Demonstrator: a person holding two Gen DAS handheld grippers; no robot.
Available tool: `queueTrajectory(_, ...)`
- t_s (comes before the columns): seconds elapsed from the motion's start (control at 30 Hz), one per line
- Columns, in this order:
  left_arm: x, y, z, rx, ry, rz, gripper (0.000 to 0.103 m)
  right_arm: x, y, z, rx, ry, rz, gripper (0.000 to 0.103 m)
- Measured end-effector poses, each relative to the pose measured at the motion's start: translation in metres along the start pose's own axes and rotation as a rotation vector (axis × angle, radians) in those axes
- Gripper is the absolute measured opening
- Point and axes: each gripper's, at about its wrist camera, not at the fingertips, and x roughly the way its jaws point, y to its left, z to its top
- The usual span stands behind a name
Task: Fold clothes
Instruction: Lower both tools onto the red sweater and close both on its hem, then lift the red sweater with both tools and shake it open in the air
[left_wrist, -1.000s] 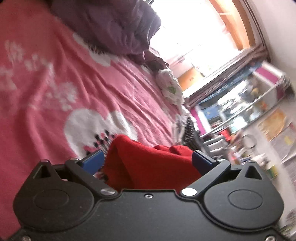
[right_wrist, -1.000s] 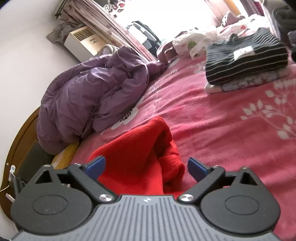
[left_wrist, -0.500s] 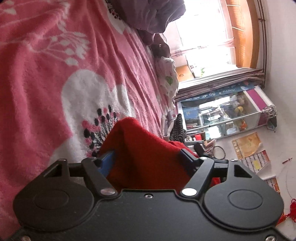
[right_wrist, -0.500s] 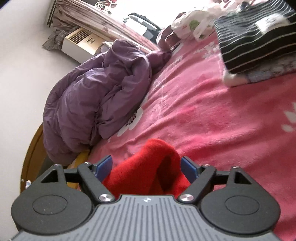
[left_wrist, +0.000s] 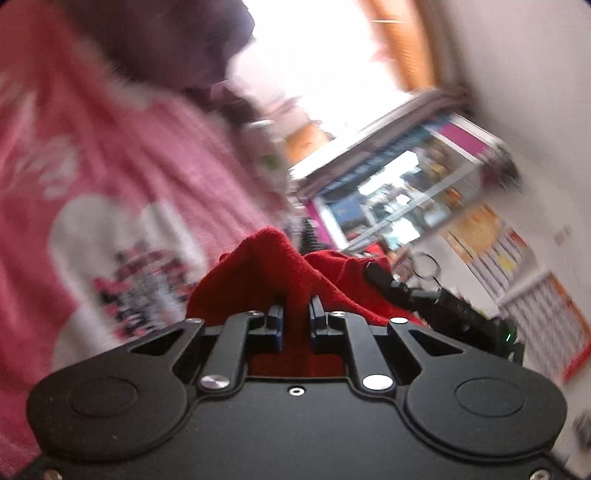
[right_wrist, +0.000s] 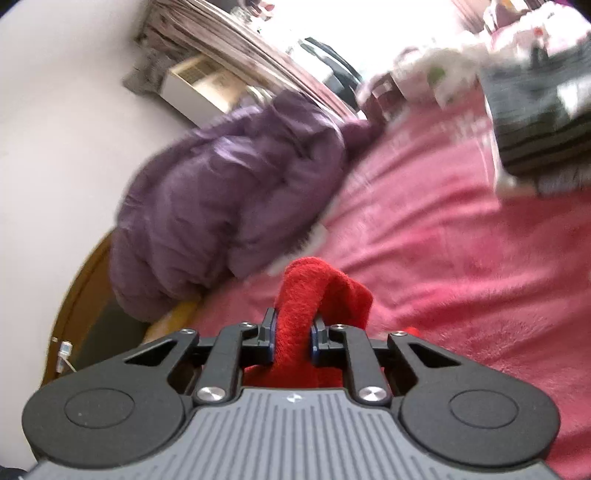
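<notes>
— Red fleece, that's what both tools have hold of. The red garment (left_wrist: 273, 258) is bunched up on the bed, and the left gripper (left_wrist: 297, 314) has a fold of it pinched between its jaws, which have just been closing and now stand narrow with the cloth pressed between them.

— And the other one?

— Same story. The right gripper (right_wrist: 291, 326) has its jaws drawn in tight on a thick roll of the red garment (right_wrist: 306, 295); they too have just been closing, and the fleece bulges up above the pads in a loop.

— Where does the rest of it lie?

— From the left side, it spreads off to the right of the jaws, toward the bed's edge. Something black crosses over it there, though that part is too blurred to name. Under it all is the pink blanket (left_wrist: 155, 173) with white flower shapes, covering the bed.

— What else is on the bed?

— A rumpled purple duvet (right_wrist: 229, 192) heaped near the wall, well apart from the jaws. Farther off, at the right, a folded striped sweater (right_wrist: 535, 122) sits on another folded piece. Beyond the duvet there is a pale heater (right_wrist: 199, 85) against the wall. On the left side a glass cabinet (left_wrist: 406, 184) stands past the bed, all smeared by blur.
</notes>
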Motion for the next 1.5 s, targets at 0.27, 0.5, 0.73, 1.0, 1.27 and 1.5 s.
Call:
queueTrajectory(0.27, -0.055, -0.069, -0.031, 0.242, -0.039, -0.078, 0.009, -0.115, 0.049, -0.007, -0.130, -0.123, 0.023, 0.017)
queueTrajectory(0.5, -0.081, -0.112, -0.057, 0.253, -0.043, -0.088, 0.009, -0.184, 0.070, -0.033, -0.169, -0.142, 0.025, 0.017)
queueTrajectory(0.73, -0.103, -0.165, -0.087, 0.476, 0.051, 0.087, 0.031, -0.226, 0.087, -0.048, -0.211, -0.138, 0.064, 0.017)
queueTrajectory(1.0, -0.129, -0.208, -0.079, 0.778, 0.047, 0.150, 0.082, -0.254, 0.080, -0.083, -0.237, -0.113, 0.080, 0.017)
queueTrajectory(1.27, -0.014, -0.210, -0.042, 0.999, 0.390, -0.016, 0.082, -0.259, 0.080, -0.105, -0.325, -0.069, 0.060, 0.016)
queueTrajectory(1.5, 0.048, -0.183, -0.063, 1.073, 0.719, -0.095, 0.078, -0.268, 0.079, -0.127, -0.376, -0.014, 0.044, 0.016)
